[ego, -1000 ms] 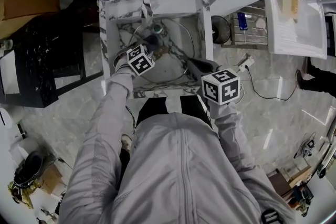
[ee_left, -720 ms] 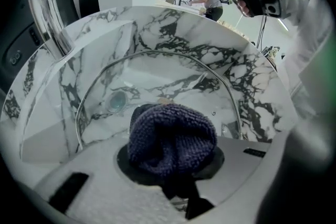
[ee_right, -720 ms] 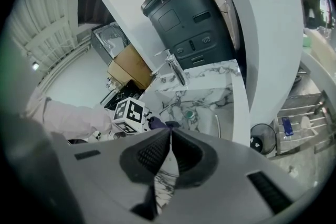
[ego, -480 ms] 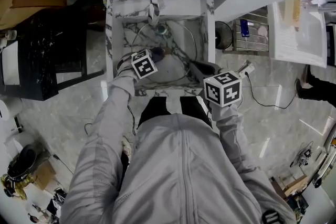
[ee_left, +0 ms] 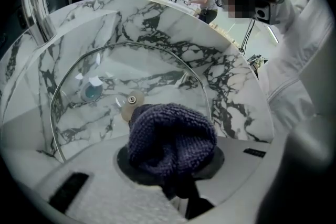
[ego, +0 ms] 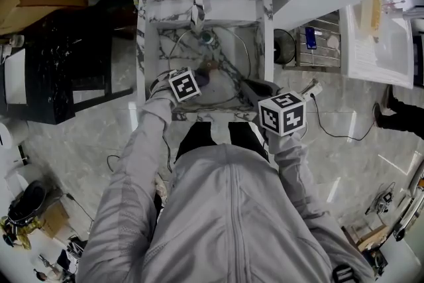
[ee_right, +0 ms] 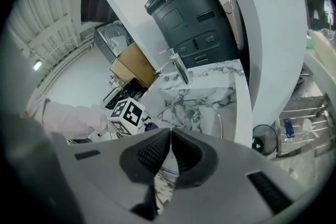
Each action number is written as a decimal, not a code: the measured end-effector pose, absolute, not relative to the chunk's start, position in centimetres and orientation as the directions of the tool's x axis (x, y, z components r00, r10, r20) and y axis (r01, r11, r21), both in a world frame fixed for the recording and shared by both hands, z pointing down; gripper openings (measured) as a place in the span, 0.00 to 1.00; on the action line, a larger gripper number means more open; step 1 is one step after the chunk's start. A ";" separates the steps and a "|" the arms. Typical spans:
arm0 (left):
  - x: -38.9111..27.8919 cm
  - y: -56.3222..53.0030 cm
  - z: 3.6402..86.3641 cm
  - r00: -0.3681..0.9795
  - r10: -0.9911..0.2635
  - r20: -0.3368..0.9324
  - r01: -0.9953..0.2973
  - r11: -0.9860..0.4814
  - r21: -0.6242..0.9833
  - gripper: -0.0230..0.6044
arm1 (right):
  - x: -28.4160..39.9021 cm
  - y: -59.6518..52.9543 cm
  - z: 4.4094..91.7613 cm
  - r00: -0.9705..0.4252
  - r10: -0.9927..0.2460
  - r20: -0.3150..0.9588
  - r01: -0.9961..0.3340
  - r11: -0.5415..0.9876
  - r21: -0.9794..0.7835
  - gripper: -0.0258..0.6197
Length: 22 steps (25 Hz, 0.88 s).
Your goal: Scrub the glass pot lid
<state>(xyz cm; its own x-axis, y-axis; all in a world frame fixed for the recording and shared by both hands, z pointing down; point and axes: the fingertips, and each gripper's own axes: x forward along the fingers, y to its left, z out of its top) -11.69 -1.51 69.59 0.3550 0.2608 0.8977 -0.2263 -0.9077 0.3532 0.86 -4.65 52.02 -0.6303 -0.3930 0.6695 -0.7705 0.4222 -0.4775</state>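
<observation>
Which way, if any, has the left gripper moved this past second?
Yes, slightly: the left gripper has drawn back from the drain toward the sink's front rim.

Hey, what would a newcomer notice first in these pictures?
A dark knitted cloth is bunched in the left gripper, right at the glass lid in the marble sink. At the sink's front right, the right gripper hangs with its jaws together.

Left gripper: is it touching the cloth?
Touching. The left gripper view shows the left gripper with its jaws shut on the bunched dark cloth.
</observation>
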 end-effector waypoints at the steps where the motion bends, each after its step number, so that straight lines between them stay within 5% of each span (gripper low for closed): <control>1: -11.8 -1.6 69.4 0.353 0.260 0.899 -0.227 -0.908 0.352 0.18 | 0.8 -4.7 52.0 -0.631 -0.392 0.669 -0.770 0.423 -0.478 0.09; 22: -11.4 2.9 67.1 0.351 0.466 0.812 -0.143 -0.830 0.538 0.18 | -0.4 -4.7 52.0 -0.644 -0.376 0.666 -0.756 0.444 -0.480 0.09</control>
<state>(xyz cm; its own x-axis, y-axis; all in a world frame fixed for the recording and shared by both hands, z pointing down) -11.44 2.88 67.11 0.3513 0.4661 0.8120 -0.1428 -0.8305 0.5385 -0.40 -4.71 51.99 -0.6438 -0.3763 0.6663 -0.7565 0.4441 -0.4801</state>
